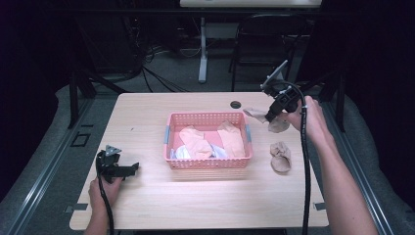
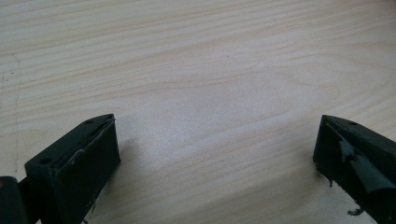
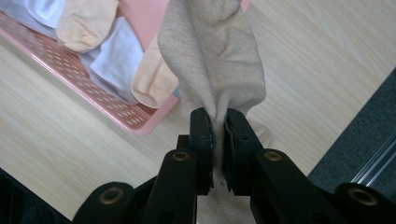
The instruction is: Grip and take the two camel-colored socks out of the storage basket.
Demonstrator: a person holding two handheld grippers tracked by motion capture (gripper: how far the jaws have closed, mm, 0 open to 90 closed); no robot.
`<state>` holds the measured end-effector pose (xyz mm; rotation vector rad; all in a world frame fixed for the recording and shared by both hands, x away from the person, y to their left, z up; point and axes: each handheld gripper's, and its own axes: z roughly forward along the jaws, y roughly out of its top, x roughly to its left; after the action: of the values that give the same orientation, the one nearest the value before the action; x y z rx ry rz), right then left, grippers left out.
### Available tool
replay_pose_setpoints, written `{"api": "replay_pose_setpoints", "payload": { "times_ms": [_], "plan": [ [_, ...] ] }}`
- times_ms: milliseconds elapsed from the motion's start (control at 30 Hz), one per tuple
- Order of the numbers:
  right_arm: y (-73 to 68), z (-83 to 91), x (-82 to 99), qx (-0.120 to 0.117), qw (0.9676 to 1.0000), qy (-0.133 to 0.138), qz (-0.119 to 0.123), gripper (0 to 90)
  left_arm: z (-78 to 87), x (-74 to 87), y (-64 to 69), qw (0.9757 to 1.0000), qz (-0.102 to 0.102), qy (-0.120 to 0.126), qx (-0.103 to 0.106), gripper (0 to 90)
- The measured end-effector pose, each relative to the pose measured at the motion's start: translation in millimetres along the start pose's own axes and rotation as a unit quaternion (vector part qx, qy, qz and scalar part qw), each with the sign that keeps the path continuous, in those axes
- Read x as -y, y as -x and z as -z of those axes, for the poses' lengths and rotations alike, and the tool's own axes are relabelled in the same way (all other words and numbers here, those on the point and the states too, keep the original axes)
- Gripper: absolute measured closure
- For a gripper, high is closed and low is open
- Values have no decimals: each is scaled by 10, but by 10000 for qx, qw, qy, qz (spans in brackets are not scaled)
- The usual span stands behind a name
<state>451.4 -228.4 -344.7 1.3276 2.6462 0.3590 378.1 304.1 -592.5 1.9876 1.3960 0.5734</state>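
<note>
The beige sock [image 3: 212, 60] hangs pinched between the jaws of the right gripper [image 3: 218, 128], which are pressed together on the cloth. In the high view this sock [image 1: 279, 125] is lifted above the table, just beyond the right end of the basket [image 1: 209, 164] and near the far right part of the table [image 1: 147, 205]. The right gripper [image 1: 270, 116] is held by the right hand [image 1: 309, 120] and points toward the basket.

A second beige sock [image 1: 281, 155] lies flat on the wood, to the right of the basket and near the right edge of the table. Between it and the basket there is a narrow strip of bare wood.

The basket is pink, with a perforated wall, and stands in the middle of the table. Inside it lie peach and pale blue-white socks [image 1: 205, 142]. In the right gripper view its corner [image 3: 135, 123] is close to the hanging sock.

The left gripper [image 1: 128, 170] rests low on the wood near the left front of the table, held by the left hand [image 1: 105, 188]. Its jaws are spread wide, with bare wood [image 2: 210, 102] between them. Between it and the basket is open table, and the whole front strip of the table is also free.

A small round hole [image 1: 236, 104] is in the far edge of the table. I can read no labels or writing on anything.
</note>
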Motion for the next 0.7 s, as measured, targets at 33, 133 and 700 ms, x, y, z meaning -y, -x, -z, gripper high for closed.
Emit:
{"api": "replay_pose_setpoints", "payload": {
  "times_ms": [33, 133, 700],
  "plan": [
    [28, 2, 24, -12, 10000, 1, -46, 830, 1, -1, -3, 10000, -18, -10, 2, 0],
    [115, 26, 95, -47, 9998, 47, -163, 830, 1, -1, -2, 10000, -18, -9, 0, 0],
    [407, -150, 380, 58, 9983, -92, -568, 830, 1, -1, -2, 10000, -19, -9, -1, 0]
  ]
}}
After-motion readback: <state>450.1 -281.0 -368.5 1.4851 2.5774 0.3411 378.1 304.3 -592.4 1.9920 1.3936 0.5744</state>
